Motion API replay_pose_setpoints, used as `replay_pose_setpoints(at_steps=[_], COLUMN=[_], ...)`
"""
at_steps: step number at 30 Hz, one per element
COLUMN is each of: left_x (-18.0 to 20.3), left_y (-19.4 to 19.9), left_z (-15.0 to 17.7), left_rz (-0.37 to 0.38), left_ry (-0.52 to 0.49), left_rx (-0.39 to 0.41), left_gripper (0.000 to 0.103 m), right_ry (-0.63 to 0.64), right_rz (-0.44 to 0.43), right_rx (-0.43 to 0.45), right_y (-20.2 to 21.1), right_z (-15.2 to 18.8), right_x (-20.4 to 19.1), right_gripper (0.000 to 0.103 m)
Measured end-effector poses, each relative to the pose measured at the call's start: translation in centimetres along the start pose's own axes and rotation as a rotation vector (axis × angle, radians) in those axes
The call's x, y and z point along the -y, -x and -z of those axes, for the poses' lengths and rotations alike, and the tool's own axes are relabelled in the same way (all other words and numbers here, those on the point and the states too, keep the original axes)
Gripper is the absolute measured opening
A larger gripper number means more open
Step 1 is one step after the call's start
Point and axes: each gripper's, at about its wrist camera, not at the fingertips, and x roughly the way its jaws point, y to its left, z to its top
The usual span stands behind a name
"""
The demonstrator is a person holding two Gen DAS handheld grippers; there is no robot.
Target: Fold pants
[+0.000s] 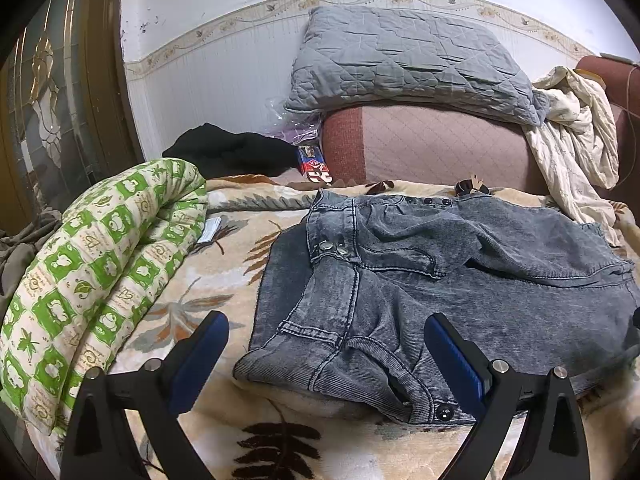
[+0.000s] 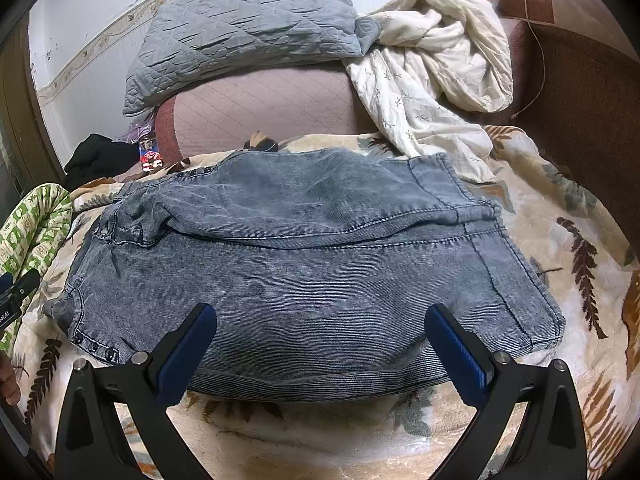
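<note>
The grey-blue denim pants (image 1: 460, 276) lie folded into a flat wide rectangle on the leaf-patterned blanket (image 1: 208, 280). In the right wrist view the pants (image 2: 304, 276) span the middle, waistband snaps at the left. My left gripper (image 1: 326, 328) is open and empty, hovering over the near left corner of the pants by the waistband. My right gripper (image 2: 320, 320) is open and empty, just above the near edge of the pants. The tip of the left gripper shows at the left edge of the right wrist view (image 2: 16, 284).
A rolled green-and-white quilt (image 1: 92, 276) lies left of the pants. A grey quilted pillow (image 1: 408, 64) and a cream sheet (image 1: 572, 132) rest on the pink headboard cushion (image 1: 432, 148). Black clothing (image 1: 232, 152) and a small packet (image 1: 314, 168) sit at the back left.
</note>
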Motion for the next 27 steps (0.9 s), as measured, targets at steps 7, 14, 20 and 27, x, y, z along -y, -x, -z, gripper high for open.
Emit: replay_pose_setpoints(at_steps=[7,14,20,27], left_x=[0.09,0.09,0.03,0.02], left_y=[0.03,0.04,-0.01,0.01], left_z=[-0.02,-0.03,0.0,0.0], left_rz=[-0.004,-0.006,-0.004,-0.005], left_ry=[-0.002,-0.001,0.0,0.0], left_rx=[0.001,0.002,0.003,0.002], left_gripper=[0.1,0.1,0.1,0.1], right_ry=[0.002,0.003,0.01,0.013], right_rz=[0.001,0.002,0.003,0.003], right_rx=[0.0,-0.002,-0.008,-0.008], right_y=[0.03,0.01,-0.22,-0.29], right_z=[0.02,0.05,0.07,0.07], right_x=[0.02,0.08,-0.16,-0.23], right_gripper=[0.103,0.103,0.103,0.103])
